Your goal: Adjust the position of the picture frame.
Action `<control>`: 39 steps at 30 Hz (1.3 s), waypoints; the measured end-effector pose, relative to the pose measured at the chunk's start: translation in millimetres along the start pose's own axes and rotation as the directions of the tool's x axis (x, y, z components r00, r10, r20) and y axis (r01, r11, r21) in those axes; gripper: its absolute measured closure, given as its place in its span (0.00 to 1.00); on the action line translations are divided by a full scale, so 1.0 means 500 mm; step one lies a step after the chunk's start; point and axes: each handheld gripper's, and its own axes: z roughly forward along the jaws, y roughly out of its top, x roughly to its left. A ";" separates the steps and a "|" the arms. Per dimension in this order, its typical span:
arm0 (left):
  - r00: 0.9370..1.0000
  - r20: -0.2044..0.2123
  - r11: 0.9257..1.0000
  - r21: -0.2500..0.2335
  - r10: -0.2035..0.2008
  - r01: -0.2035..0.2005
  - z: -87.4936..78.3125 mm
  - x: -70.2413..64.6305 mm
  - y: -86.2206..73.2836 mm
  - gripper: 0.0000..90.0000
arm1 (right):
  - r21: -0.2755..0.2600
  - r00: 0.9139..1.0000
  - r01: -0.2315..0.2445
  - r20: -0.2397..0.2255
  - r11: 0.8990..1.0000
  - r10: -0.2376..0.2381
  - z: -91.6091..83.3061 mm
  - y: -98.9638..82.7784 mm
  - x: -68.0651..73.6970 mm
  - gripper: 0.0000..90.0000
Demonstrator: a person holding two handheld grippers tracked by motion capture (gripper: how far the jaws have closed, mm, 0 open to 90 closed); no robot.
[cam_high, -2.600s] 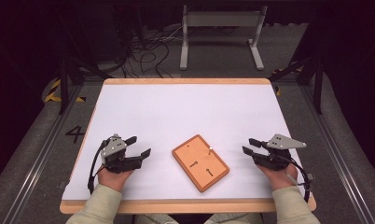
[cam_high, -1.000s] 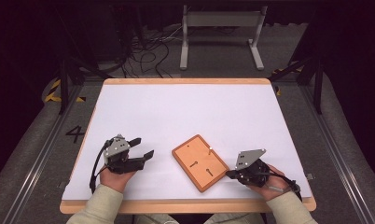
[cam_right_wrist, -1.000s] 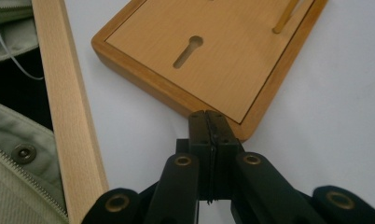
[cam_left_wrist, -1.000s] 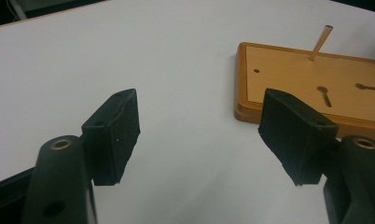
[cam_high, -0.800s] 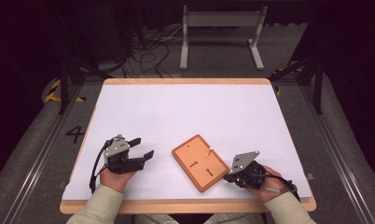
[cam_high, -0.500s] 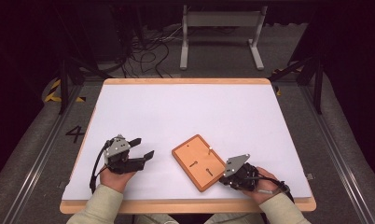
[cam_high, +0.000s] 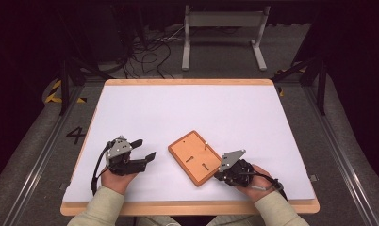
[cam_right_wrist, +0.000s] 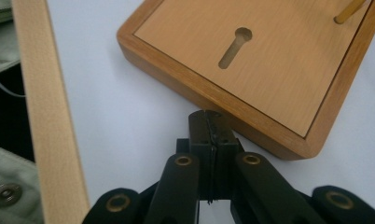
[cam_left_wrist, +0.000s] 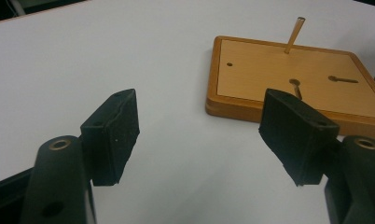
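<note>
The right gripper (cam_high: 220, 176), jaws pressed together, touches the wooden peg board's (cam_high: 191, 151) near-right edge. The left gripper (cam_high: 145, 152) rests spread wide on the white table (cam_high: 187, 108).

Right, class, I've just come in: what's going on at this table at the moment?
A person sits at a white table with a two-jaw gripper in each hand. A wooden board with keyhole slots and one upright peg lies between them. The right gripper, jaws shut and holding nothing, has its tips at the board's near edge, whether touching I cannot tell. The left gripper rests on the table with jaws open, apart from the board and pointing toward it.
</note>
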 end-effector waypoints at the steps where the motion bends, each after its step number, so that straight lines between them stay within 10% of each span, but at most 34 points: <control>1: 1.000 -0.001 1.000 0.000 -0.003 0.003 -0.001 0.001 0.000 0.32 | -0.007 1.000 0.003 0.009 1.000 -0.003 -0.007 0.001 -0.001 1.00; 9: 1.000 0.017 1.000 0.024 -0.017 0.016 -0.001 0.001 0.002 0.40 | -0.085 0.977 -0.118 0.169 0.989 0.131 -0.029 -0.013 -0.050 1.00; 16: 1.000 0.020 0.999 0.047 -0.025 0.024 -0.005 0.004 -0.001 0.48 | -0.043 0.961 -0.198 0.191 0.979 0.202 0.003 -0.017 -0.079 1.00; 33: 0.999 0.003 0.997 0.066 -0.040 0.040 -0.014 0.007 -0.005 0.61 | -0.063 0.986 -0.163 0.019 0.985 0.165 0.018 0.013 -0.043 1.00; 39: 1.000 -0.007 0.996 0.084 -0.009 0.010 -0.015 0.008 -0.004 0.80 | -0.074 0.994 -0.112 0.006 0.991 0.113 0.038 0.039 -0.016 1.00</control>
